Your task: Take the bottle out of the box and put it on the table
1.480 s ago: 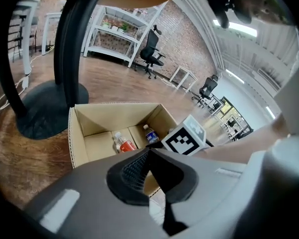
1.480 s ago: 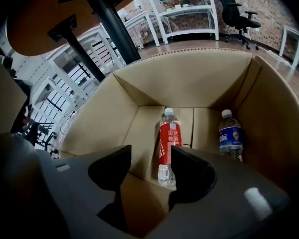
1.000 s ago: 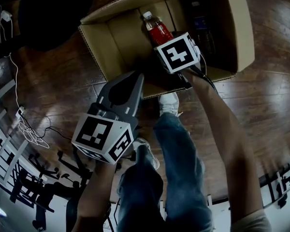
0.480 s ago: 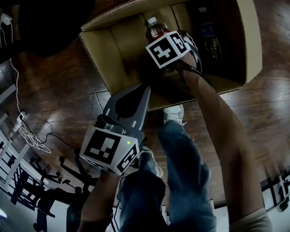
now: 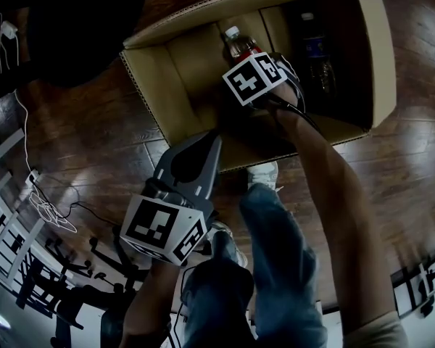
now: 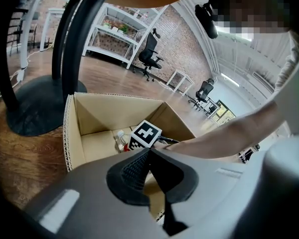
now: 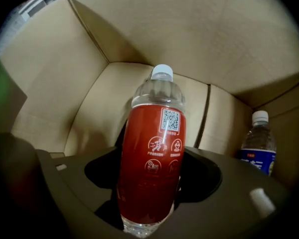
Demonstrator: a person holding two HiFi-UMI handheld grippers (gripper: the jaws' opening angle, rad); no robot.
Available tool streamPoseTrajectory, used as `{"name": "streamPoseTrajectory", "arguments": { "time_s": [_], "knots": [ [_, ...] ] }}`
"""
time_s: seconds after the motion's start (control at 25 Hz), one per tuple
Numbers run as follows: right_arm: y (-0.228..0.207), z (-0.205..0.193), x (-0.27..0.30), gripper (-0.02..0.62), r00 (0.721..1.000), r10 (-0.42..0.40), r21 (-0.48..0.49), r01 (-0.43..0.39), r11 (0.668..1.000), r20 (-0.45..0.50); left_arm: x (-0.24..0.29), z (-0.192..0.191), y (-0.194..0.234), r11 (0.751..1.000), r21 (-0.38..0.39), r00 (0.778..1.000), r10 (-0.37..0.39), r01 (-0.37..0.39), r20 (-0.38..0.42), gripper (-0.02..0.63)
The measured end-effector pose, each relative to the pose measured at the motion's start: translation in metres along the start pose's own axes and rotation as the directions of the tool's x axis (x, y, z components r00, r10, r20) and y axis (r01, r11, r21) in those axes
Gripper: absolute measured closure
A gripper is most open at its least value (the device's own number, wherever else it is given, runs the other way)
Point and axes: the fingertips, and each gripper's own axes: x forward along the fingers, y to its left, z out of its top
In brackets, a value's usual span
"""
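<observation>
One second back the right gripper (image 5: pixel 255 80) was held higher; it has since been lowered into the box (image 5: pixel 148 78), its jaws just narrowed slightly yet left wide. Between them the red bottle (image 7: pixel 152 153) is seen, cap toward the far wall, not visibly pinched. The right gripper is pointed straight down; the left gripper (image 5: pixel 205 145) is kept closed and empty, outside the box.
</observation>
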Motion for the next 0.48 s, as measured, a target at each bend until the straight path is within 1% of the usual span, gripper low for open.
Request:
{"name": "streamPoseTrajectory", "arguments": {
  "time_s": [0.12, 0.2, 0.32, 0.48],
  "knots": [
    [-0.003, 0.000, -0.005, 0.290, 1.000, -0.008, -0.019, 0.008, 1.000, 0.015, 0.000, 0.003, 0.001, 1.000, 0.003, 1.000, -0.001, 0.001, 0.002, 0.615],
    [0.000, 0.000, -0.013, 0.292, 1.000, 0.003, -0.022, -0.002, 1.000, 0.031, -0.001, 0.002, -0.001, 1.000, 0.005, 1.000, -0.005, 0.005, -0.008, 0.614],
    [0.006, -0.002, -0.036, 0.291, 0.997, 0.031, 0.008, -0.032, 0.999, 0.070, -0.010, 0.001, -0.010, 1.000, -0.013, 1.000, -0.006, 0.006, -0.020, 0.615],
    [0.005, 0.004, -0.080, 0.290, 0.992, 0.042, 0.052, -0.048, 0.997, 0.119, -0.027, 0.017, -0.034, 1.000, -0.022, 1.000, -0.021, 0.020, -0.020, 0.615]
  ]
}}
